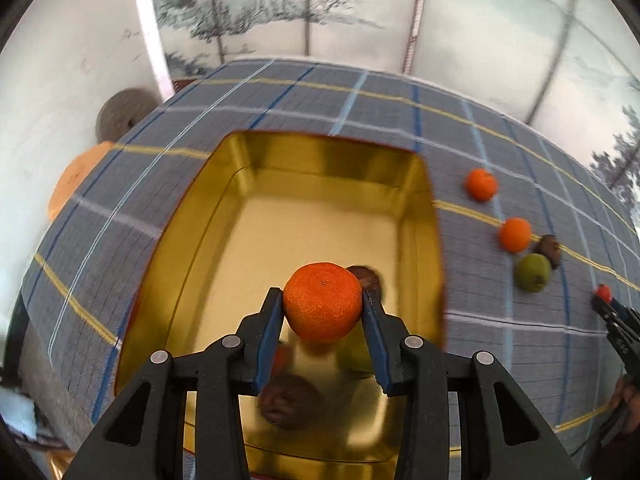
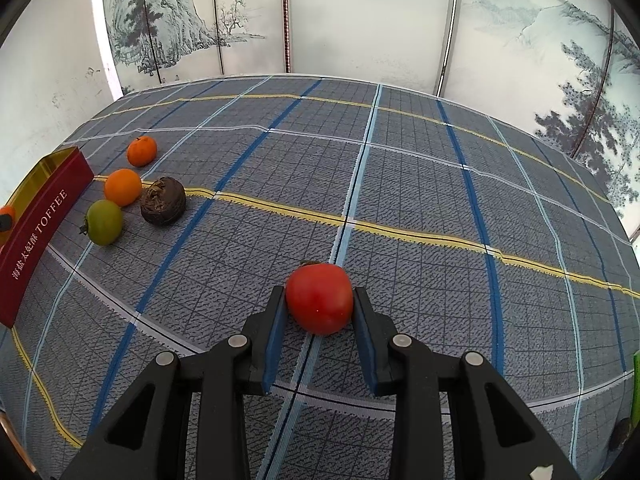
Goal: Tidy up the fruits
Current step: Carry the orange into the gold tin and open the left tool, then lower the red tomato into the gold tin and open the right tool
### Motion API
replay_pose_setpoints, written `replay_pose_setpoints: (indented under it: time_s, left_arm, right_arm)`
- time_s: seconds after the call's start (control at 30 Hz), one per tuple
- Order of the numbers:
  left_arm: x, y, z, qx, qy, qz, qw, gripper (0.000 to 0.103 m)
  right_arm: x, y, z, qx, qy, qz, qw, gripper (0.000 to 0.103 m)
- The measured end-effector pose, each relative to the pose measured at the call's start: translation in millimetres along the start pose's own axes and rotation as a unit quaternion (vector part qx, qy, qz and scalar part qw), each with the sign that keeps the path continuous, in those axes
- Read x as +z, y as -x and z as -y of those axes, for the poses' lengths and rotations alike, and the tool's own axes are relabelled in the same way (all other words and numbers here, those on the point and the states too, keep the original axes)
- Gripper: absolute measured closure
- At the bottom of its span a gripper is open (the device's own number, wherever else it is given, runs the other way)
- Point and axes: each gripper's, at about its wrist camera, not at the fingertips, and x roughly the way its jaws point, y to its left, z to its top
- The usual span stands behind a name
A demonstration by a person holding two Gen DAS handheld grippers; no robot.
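My left gripper (image 1: 323,307) is shut on an orange mandarin (image 1: 322,302) and holds it above the gold inside of the open tin (image 1: 280,216). In the tin lie two dark brown fruits (image 1: 290,402) (image 1: 366,278); other fruit behind my fingers is blurred. My right gripper (image 2: 320,308) is shut on a red tomato (image 2: 319,297) over the plaid tablecloth. That gripper with its tomato shows at the right edge of the left wrist view (image 1: 604,294). On the cloth right of the tin lie two mandarins (image 2: 141,151) (image 2: 123,187), a green fruit (image 2: 104,222) and a dark brown fruit (image 2: 163,201).
The tin's red outer wall (image 2: 36,236) reads TOFFEE and stands at the left in the right wrist view. A grey-blue plaid tablecloth (image 2: 400,184) covers the table. Painted screen panels (image 2: 360,20) stand behind it. Round orange and brown stools (image 1: 70,180) sit beyond the table's left edge.
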Motion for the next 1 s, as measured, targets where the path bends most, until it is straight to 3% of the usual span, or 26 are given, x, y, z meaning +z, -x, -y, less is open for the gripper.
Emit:
replay_pose_setpoints:
  time_s: [0.23, 0.67, 1.0]
  left_arm:
    - [-5, -12, -12, 0.003, 0.009, -0.018, 0.9998, 0.062]
    - [-7, -15, -7, 0.016, -0.017, -0.014, 0.9996, 0.061]
    - [-8, -13, -6, 0.003, -0.027, -0.011, 0.9996, 0.056]
  right_arm:
    - [0, 0, 0, 0.000, 0.000, 0.000, 1.000, 0.073]
    - [0, 0, 0, 0.000, 0.000, 0.000, 1.000, 0.073]
    - [0, 0, 0, -0.001, 0.002, 0.000, 1.000, 0.073]
